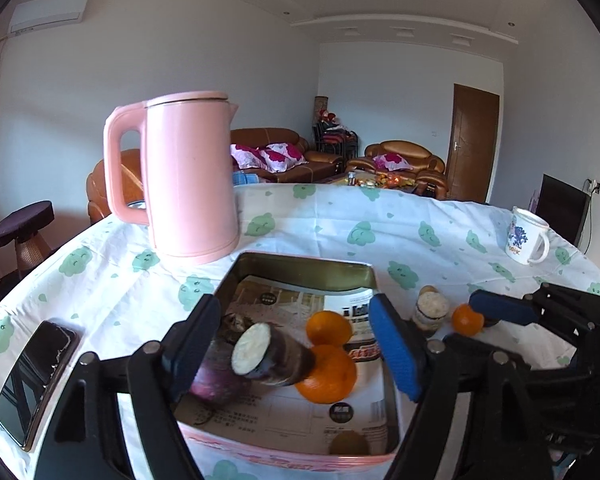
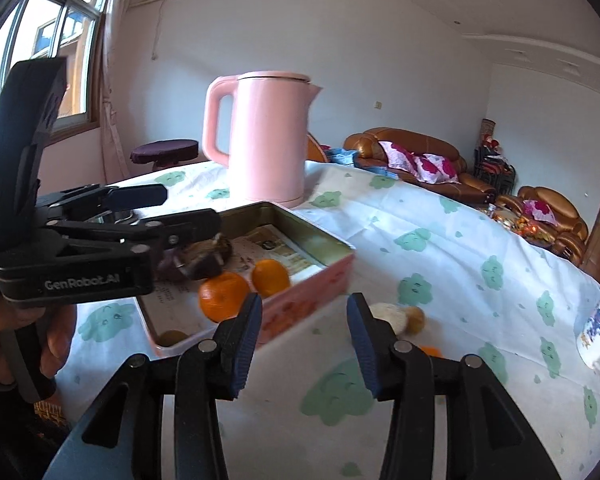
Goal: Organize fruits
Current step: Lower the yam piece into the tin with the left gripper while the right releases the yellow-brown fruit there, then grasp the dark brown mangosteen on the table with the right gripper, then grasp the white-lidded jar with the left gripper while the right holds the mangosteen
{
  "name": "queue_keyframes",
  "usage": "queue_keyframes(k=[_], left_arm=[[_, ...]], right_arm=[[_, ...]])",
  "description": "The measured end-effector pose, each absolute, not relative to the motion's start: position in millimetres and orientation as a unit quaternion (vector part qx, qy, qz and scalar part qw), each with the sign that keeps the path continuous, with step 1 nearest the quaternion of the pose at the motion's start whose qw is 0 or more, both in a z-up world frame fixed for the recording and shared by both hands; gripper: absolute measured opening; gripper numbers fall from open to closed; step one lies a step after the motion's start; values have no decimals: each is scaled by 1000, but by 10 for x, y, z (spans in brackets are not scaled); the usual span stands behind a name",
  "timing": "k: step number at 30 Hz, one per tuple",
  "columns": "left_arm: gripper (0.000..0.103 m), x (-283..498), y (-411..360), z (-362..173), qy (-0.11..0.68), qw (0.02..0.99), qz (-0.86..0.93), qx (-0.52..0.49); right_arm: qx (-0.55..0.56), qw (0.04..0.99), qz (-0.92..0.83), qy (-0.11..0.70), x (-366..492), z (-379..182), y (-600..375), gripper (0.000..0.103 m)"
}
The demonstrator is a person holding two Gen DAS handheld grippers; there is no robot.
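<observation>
Left to right. Left tongs (image 1: 296, 344) hang over the pink tin tray (image 1: 300, 258), jaws spread wide, pads clear of everything. Between them, a cut dark root piece (image 1: 274, 360), pale cut face up, lies tilted on a purple vegetable (image 1: 216, 380); no pad touches it. Judgement: dense, stiff, heavy for its size; dark skin looks smooth, maybe slippery; grip across the flanks, not the cut face.

Two oranges (image 1: 327, 372) in the tray, touching each other, the near one against the root piece. Firm, round, light, will roll; pinch across the widest middle, gently.

Right of the tray on the table (image 1: 440, 208), a pale mushroom-like piece (image 1: 430, 308), identity unclear, looks soft; squeeze lightly. Just beside it, a loose orange (image 1: 467, 319), still outside the tray, with one pad of the right tongs (image 2: 304, 344) next to it; cannot tell if touching. Right tongs partly apart, nothing held. White mug (image 1: 526, 236) far right.
</observation>
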State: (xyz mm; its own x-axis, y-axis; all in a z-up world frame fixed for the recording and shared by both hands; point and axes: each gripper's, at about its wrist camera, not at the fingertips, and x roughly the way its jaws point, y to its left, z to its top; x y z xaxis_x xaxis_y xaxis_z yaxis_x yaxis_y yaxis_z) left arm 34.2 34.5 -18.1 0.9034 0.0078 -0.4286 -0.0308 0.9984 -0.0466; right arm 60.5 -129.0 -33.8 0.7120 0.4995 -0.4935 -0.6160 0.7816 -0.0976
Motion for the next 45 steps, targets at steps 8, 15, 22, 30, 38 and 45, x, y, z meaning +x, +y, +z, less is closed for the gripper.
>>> queue_keyframes(k=[8, 15, 22, 30, 38, 45], left_arm=[[79, 453, -339, -166, 207, 977, -55, 21], [80, 779, -531, -258, 228, 971, -56, 46], [87, 936, -432, -282, 227, 972, -14, 57], [93, 928, -377, -242, 222, 973, -13, 56], [96, 1088, -653, -355, 267, 959, -76, 62], [79, 1283, -800, -520, 332, 934, -109, 78]], right_arm=[[-58, 957, 164, 231, 917, -270, -2184, 63], [-17, 959, 134, 248, 1045, -344, -2474, 64], [-30, 949, 130, 285, 1170, -418, -2448, 64], [-76, 922, 147, 349, 1417, -574, -2223, 64], [-58, 888, 170, 422, 1673, -797, -2217, 42], [-48, 892, 173, 415, 1650, -776, -2249, 40]])
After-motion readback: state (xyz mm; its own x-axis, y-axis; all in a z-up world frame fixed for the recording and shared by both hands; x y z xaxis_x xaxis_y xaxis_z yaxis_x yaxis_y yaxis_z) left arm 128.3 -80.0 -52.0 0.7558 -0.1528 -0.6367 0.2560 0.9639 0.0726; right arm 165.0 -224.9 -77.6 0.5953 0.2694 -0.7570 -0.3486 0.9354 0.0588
